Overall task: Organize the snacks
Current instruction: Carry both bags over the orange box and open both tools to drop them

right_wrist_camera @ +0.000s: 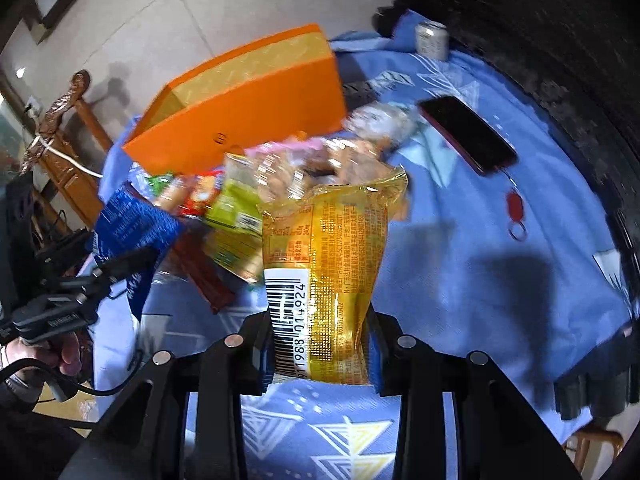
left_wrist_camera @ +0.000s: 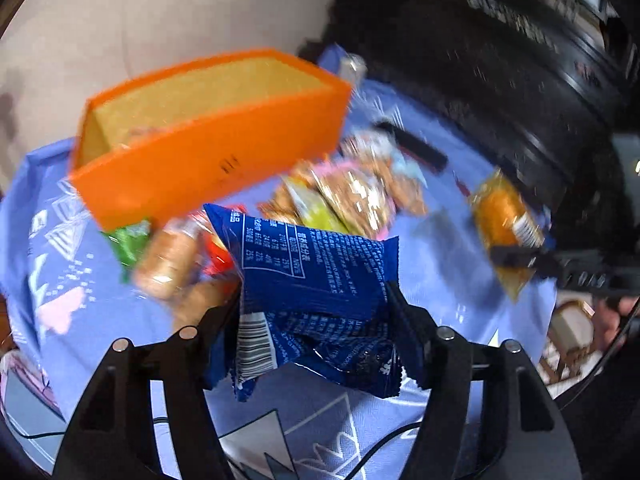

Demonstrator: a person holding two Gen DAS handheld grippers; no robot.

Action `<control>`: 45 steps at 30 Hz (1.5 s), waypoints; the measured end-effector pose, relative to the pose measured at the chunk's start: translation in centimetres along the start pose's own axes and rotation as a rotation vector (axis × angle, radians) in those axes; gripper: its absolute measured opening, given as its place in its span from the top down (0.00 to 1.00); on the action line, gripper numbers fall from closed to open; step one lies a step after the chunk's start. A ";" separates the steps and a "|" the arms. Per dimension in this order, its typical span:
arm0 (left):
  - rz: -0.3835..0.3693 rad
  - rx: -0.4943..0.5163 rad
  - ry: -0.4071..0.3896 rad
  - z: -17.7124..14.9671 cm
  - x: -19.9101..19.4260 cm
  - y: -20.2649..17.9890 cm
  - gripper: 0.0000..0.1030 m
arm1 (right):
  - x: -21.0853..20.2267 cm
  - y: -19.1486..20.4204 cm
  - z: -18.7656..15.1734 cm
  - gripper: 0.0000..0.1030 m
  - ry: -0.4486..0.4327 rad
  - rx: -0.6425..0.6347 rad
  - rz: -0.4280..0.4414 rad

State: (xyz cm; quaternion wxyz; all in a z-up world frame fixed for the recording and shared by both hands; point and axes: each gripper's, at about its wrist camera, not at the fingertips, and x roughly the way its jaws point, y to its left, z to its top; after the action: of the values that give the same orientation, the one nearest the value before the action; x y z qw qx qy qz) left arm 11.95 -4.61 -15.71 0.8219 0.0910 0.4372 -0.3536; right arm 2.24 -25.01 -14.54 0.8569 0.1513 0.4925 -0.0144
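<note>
Between left hand-held gripper fingers: blue snack pkt, clamped.

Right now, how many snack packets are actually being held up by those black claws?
2. The blue packet is clamped in the left gripper; the yellow packet in the right gripper. The other snacks lie piled on the tablecloth beside the orange box.
</note>
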 end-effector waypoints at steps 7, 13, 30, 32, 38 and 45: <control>0.058 -0.088 -0.139 4.3 -5.5 2.7 0.37 | -2.2 3.9 5.9 0.66 -0.128 -0.095 0.113; 0.125 -0.189 -0.258 10.0 -8.3 5.9 0.37 | -3.5 6.8 13.3 0.66 -0.258 -0.131 0.186; 0.413 -0.226 -0.355 23.0 -6.6 9.9 0.04 | -1.9 10.0 27.4 0.34 -0.430 -0.199 0.134; 0.430 -0.215 -0.360 23.2 -6.6 9.6 0.04 | -2.2 10.2 27.3 0.34 -0.444 -0.208 0.135; 0.433 -0.221 -0.351 22.3 -6.6 8.7 0.04 | -2.3 10.2 26.5 0.34 -0.427 -0.205 0.154; 0.439 -0.226 -0.341 20.7 -7.5 7.8 0.04 | -3.3 10.1 24.6 0.34 -0.424 -0.206 0.159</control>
State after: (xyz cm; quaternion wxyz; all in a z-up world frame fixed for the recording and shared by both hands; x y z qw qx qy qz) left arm 27.86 -4.63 1.36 0.9451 0.0306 0.2995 -0.1268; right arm 22.94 -22.54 2.24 0.9505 0.0950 0.2870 0.0717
